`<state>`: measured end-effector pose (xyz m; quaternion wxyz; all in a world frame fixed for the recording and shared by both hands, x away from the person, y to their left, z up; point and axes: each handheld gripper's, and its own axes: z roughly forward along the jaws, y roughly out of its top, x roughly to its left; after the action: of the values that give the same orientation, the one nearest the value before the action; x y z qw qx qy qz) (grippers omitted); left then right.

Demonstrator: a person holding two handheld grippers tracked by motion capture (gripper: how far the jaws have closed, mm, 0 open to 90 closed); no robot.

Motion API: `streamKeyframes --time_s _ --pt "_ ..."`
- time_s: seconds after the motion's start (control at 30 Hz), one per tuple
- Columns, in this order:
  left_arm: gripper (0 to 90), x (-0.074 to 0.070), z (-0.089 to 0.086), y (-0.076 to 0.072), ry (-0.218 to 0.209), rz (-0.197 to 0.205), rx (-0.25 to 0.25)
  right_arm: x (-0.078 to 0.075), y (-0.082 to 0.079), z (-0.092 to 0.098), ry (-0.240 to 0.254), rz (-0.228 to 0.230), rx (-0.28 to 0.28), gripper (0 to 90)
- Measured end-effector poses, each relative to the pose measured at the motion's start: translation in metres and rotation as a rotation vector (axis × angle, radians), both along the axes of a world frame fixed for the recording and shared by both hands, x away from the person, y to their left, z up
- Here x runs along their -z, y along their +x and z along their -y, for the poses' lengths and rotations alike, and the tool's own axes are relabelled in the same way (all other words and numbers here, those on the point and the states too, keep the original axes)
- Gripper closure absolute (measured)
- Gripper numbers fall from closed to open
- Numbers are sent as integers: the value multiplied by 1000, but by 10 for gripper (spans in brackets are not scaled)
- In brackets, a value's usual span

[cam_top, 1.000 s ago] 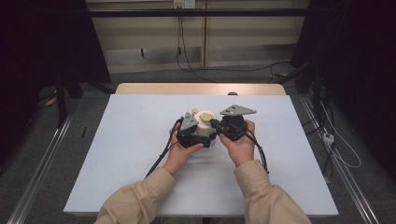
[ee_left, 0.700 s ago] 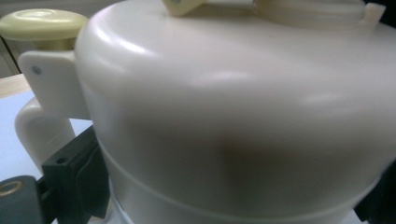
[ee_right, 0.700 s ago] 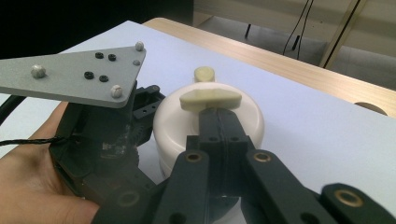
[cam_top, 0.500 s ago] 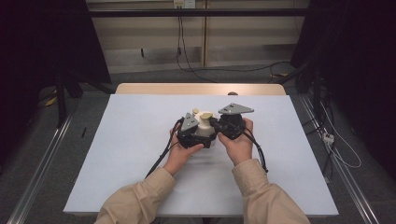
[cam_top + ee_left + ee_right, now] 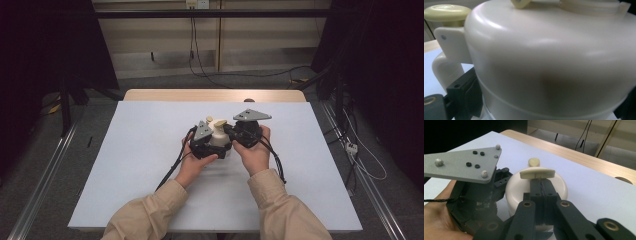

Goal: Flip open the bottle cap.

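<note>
A cream plastic pot [image 5: 219, 139] stands in the middle of the white table [image 5: 125, 165]. My left gripper [image 5: 204, 141] holds it from the left. In the left gripper view the pot's body [image 5: 549, 57] lies close between the black jaws, one low at the left and one at the right edge, both against its sides. The pot's handle [image 5: 444, 67] and a round cream button [image 5: 446, 12] are at the left. My right gripper [image 5: 541, 181] is shut, its jaws pressed together at the cream lid handle [image 5: 537, 173] on top of the pot.
A bare wooden strip [image 5: 215, 95] runs along the table's far edge, with a round hole [image 5: 624, 180] in it. Black cables [image 5: 172, 167] trail from both grippers toward the person. Metal rails [image 5: 45, 185] flank the table on the floor.
</note>
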<state>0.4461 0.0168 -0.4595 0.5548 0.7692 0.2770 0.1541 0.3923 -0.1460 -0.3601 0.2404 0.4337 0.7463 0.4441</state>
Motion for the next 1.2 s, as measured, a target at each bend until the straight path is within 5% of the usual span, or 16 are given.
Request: streamKeyframes --time_s 1.2 --pt "45 0 0 0 0 -1 0 -4 12 -7 3 -1 -17 900"
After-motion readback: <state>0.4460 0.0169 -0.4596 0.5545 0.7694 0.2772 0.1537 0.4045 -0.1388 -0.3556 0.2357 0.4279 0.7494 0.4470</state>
